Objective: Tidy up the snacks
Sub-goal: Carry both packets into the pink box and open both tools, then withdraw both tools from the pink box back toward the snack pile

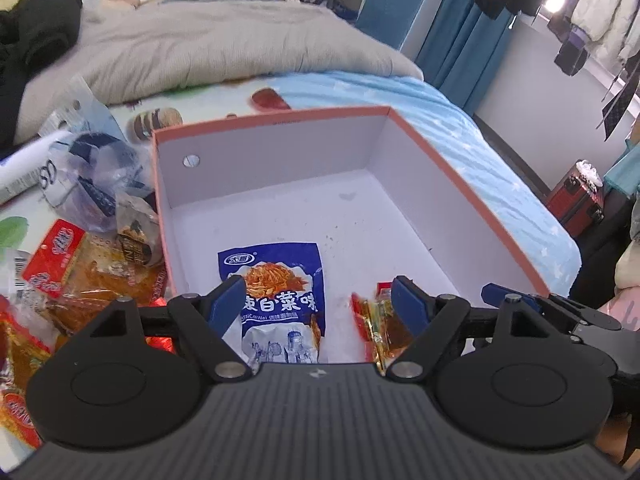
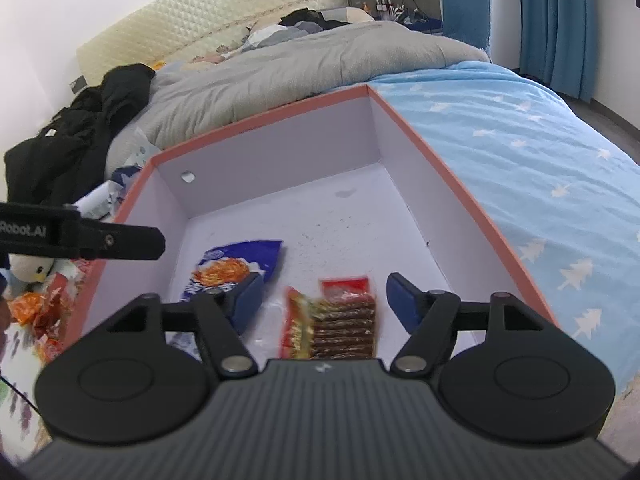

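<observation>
An open pink-rimmed box (image 1: pixel 472 204) with a white inside lies on the bed; it also shows in the right wrist view (image 2: pixel 460 196). A blue snack packet (image 1: pixel 280 292) lies flat in it, seen also in the right wrist view (image 2: pixel 240 264). A red packet of brown sticks (image 2: pixel 336 324) lies to its right, and its edge shows in the left wrist view (image 1: pixel 376 320). My left gripper (image 1: pixel 316 300) is open above the blue packet. My right gripper (image 2: pixel 324 300) is open above the red packet. Both are empty.
A pile of loose snack packets (image 1: pixel 72 280) and plastic bags (image 1: pixel 92 184) lies left of the box. A grey duvet (image 1: pixel 200 48) and black clothes (image 2: pixel 80 140) lie behind. The blue sheet (image 2: pixel 540 160) stretches right to the bed edge. The left gripper's arm (image 2: pixel 100 240) reaches in at left.
</observation>
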`<act>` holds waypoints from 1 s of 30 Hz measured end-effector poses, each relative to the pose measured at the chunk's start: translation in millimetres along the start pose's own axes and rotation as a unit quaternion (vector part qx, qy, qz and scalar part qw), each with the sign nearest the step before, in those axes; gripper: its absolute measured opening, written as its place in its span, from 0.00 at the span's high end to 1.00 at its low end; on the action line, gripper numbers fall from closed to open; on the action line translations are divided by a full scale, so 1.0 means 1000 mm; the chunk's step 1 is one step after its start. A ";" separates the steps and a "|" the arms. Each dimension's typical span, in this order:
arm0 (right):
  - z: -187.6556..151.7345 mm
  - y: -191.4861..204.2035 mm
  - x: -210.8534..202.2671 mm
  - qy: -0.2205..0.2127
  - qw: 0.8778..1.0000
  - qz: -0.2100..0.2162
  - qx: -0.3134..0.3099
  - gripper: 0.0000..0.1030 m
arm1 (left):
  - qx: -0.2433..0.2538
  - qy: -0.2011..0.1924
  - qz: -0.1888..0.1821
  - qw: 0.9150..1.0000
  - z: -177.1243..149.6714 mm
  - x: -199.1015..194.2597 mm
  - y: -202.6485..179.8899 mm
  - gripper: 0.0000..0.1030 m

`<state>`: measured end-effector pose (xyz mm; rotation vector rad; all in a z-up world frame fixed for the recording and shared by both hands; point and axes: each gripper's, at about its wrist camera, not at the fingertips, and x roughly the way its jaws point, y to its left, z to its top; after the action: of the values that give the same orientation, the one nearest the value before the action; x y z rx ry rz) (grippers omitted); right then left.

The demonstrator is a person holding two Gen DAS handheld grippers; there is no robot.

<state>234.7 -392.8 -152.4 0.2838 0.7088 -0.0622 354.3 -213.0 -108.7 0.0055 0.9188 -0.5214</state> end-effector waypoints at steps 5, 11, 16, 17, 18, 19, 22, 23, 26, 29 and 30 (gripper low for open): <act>-0.003 0.008 -0.033 -0.023 1.000 0.005 -0.004 0.32 | 0.001 -0.028 0.004 1.000 -0.015 -0.046 -0.009 0.19; -0.009 0.022 -0.073 -0.048 0.999 0.019 -0.005 0.32 | 0.002 -0.063 0.018 0.998 -0.043 -0.109 -0.016 0.19; -0.020 0.034 -0.109 -0.070 0.997 0.028 -0.013 0.32 | -0.001 -0.088 0.028 0.996 -0.070 -0.155 -0.017 0.19; -0.022 0.035 -0.116 -0.074 0.997 0.030 -0.012 0.32 | -0.004 -0.092 0.030 0.995 -0.076 -0.163 -0.017 0.19; -0.025 0.038 -0.122 -0.077 0.996 0.033 -0.012 0.32 | -0.006 -0.095 0.031 0.995 -0.082 -0.169 -0.016 0.19; -0.027 0.040 -0.128 -0.081 0.996 0.037 -0.012 0.32 | -0.009 -0.098 0.032 0.995 -0.087 -0.176 -0.016 0.19; -0.036 0.047 -0.141 -0.084 0.995 0.047 -0.016 0.32 | -0.014 -0.107 0.036 0.994 -0.101 -0.194 -0.015 0.19; -0.038 0.050 -0.145 -0.085 0.995 0.050 -0.017 0.32 | -0.015 -0.111 0.037 0.993 -0.106 -0.201 -0.015 0.19; -0.045 0.057 -0.155 -0.088 0.994 0.060 -0.025 0.32 | -0.022 -0.125 0.045 0.991 -0.117 -0.217 -0.011 0.19; -0.051 0.064 -0.165 -0.092 0.993 0.064 -0.033 0.32 | -0.032 -0.133 0.050 0.989 -0.129 -0.230 -0.005 0.19; -0.053 0.066 -0.168 -0.094 0.993 0.067 -0.034 0.32 | -0.036 -0.137 0.050 0.989 -0.134 -0.236 -0.003 0.19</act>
<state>83.8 -321.6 -66.2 0.2557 0.5020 0.0624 135.3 -85.3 -11.6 -0.0836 0.6634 -0.3850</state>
